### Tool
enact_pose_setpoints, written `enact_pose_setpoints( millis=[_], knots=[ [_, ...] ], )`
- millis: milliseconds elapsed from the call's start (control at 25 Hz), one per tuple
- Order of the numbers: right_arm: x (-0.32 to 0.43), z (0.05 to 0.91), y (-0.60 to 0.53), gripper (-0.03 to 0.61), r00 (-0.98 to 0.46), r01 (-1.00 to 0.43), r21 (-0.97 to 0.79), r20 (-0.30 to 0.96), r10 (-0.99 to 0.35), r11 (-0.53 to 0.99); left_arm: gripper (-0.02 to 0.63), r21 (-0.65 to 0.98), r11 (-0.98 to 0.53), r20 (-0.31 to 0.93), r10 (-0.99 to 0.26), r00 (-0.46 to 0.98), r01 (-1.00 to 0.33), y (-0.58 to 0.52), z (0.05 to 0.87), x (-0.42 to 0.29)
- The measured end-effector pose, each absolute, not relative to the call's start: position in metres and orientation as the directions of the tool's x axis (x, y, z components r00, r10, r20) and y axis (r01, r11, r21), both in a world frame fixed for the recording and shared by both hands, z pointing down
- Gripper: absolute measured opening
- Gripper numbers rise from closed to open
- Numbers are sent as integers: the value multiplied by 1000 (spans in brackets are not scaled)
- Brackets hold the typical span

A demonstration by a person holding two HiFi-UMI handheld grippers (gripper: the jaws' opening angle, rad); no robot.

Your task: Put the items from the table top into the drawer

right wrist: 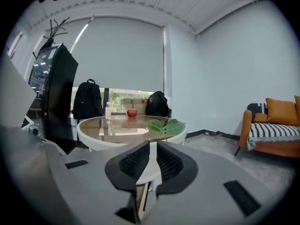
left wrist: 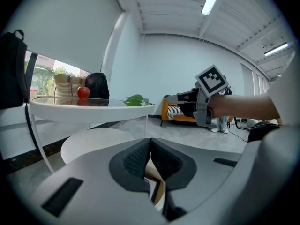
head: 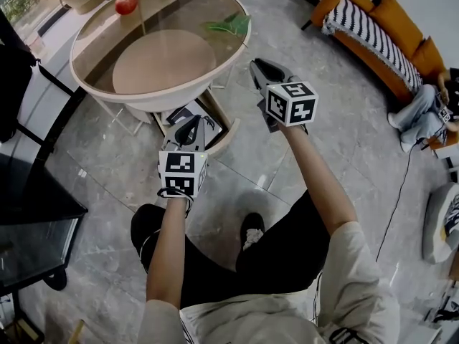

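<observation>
My left hand-held gripper [head: 191,122] and right hand-held gripper [head: 258,67] are both closed and empty. The apple [head: 126,4] and green leaf [head: 231,26] lie well apart on the tabletop [head: 168,16]; the drawer [head: 224,125] below stands open.

We see bare glass across the table top [head: 165,16] between the apple [head: 126,4] and the leaf [head: 231,26]; its rim partly overhangs the open drawer [head: 224,124].

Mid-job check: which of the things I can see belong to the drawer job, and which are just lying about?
Job: red apple and green leaves, both on the glass table; open drawer beneath it.
Lying about: orange sofa, black backpack.
</observation>
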State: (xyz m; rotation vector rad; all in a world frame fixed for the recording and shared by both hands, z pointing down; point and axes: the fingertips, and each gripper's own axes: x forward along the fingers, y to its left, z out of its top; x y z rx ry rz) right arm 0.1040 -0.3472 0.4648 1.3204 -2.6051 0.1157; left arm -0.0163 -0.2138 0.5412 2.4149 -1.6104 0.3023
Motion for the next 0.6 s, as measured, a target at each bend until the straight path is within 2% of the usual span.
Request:
enact_pose_setpoints(
  millis=[200,280,320,600],
  knots=[
    [99,461,-394,46,-578,-783,95,255,-775,615,23,54,-386,280,-879,385,-921,-229,530,-2],
    [94,463,-416,132,-593,-755,130,282,-755,642,23,47,-387,268,-883,385,-921,-234,526,5],
    [92,463,-425,147,-599,-740,148,297,-743,656,23,41,-389,265,-884,386,-920,-235,526,8],
    [60,467,-464,153,-640,-645,166,417,-645,746,23,32,-364,275,-892,358,-931,-249,535,5]
  ],
)
